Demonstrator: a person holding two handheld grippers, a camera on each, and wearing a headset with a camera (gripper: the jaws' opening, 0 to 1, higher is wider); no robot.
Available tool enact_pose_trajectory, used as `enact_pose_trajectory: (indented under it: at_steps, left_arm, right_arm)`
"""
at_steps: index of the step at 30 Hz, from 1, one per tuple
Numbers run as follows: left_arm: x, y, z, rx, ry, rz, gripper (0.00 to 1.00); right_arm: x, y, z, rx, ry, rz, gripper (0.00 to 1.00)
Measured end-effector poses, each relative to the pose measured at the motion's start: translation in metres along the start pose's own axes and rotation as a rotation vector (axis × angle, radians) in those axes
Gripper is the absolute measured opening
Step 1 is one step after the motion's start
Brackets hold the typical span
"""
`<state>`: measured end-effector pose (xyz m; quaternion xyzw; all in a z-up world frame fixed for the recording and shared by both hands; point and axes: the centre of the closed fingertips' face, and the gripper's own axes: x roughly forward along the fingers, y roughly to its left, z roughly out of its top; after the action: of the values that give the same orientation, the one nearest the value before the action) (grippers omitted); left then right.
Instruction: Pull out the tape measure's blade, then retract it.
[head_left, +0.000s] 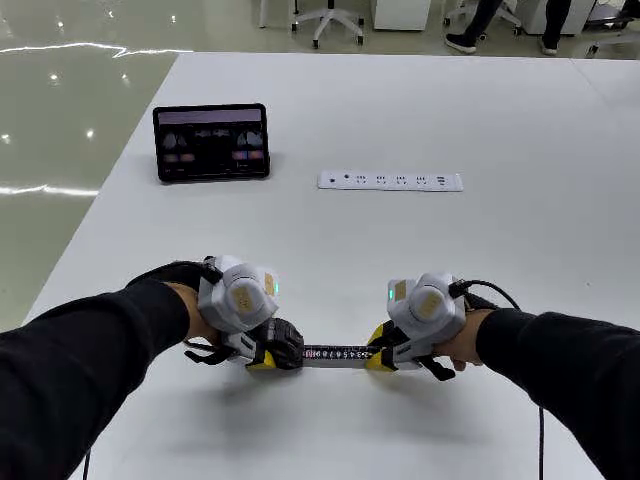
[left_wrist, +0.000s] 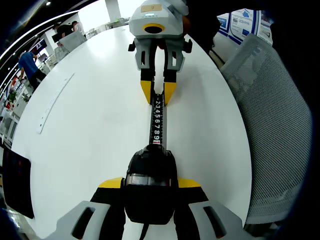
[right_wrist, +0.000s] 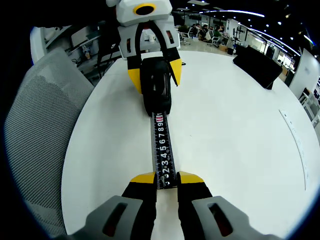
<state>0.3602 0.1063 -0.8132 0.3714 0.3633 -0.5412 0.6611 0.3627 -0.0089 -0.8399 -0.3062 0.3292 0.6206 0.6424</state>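
Head view: L gripper (head_left: 266, 353) jaws clamped round the black tape measure (head_left: 283, 341), down by the table's (head_left: 400, 250) near edge. R gripper (head_left: 379, 351) jaws pinch the blade (head_left: 335, 353) tip; short stretch out btwn the two, numbers up. Toward the far edge: tablet (head_left: 211, 141) & power strip (head_left: 390, 181).

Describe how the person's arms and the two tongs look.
Both arms wear long black sleeves down to the wrists. The left tongs and right tongs match: a rounded light-grey body with a tan label on top and a small green light, and black jaws ending in yellow tips. A thin black cable leaves the right one and runs along the sleeve.
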Motion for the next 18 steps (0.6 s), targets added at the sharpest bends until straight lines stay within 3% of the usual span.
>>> enact_pose_trajectory:
  at_steps: [18]
  left_arm:
    - [0.001, 0.001, 0.0, -0.005, -0.003, 0.003, 0.33]
  right_arm:
    - [-0.009, -0.001, -0.013, 0.008, 0.012, -0.011, 0.1]
